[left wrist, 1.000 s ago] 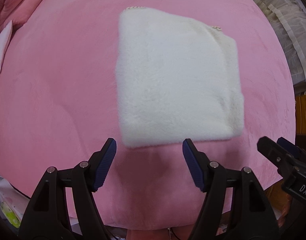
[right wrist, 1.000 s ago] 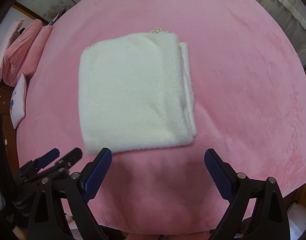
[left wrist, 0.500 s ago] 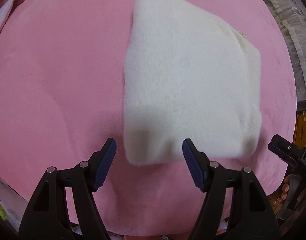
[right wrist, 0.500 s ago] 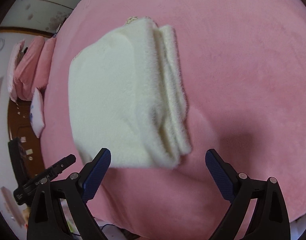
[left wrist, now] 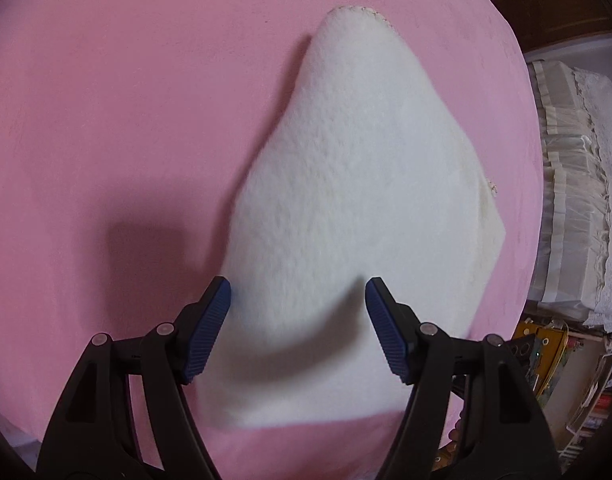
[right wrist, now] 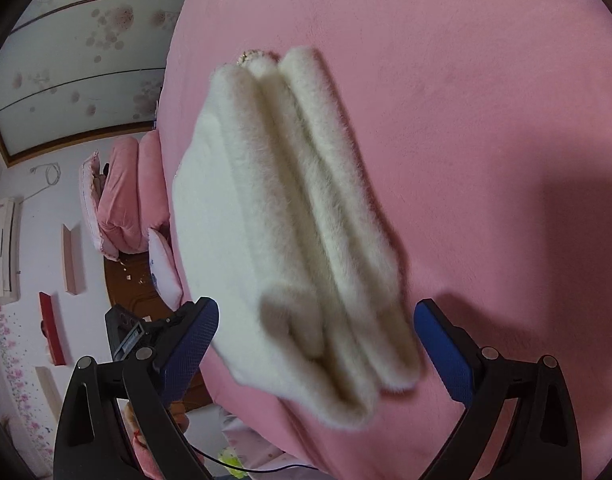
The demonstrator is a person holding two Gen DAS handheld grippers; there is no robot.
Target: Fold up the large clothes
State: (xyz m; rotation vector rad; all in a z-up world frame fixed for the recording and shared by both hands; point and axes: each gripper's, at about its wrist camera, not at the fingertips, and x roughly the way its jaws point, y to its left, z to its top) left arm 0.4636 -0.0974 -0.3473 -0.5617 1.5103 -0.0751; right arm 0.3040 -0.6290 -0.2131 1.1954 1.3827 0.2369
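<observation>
A fluffy white garment lies folded into a thick stack on the pink bed cover. My left gripper is open, its blue pads low over the stack's near end. In the right wrist view the stack shows several folded layers along its right edge. My right gripper is open, with the stack's near corner between its blue pads. The left gripper shows at the lower left of that view.
Pink pillows and a small white pillow lie at the bed's far end below a sliding panel wall. A white lace curtain hangs at the right. A cluttered shelf stands beside the bed edge.
Both grippers have moved forward and down onto the folded garment, which now fills the space between their pads. The right gripper has tilted toward the stack's right edge.
</observation>
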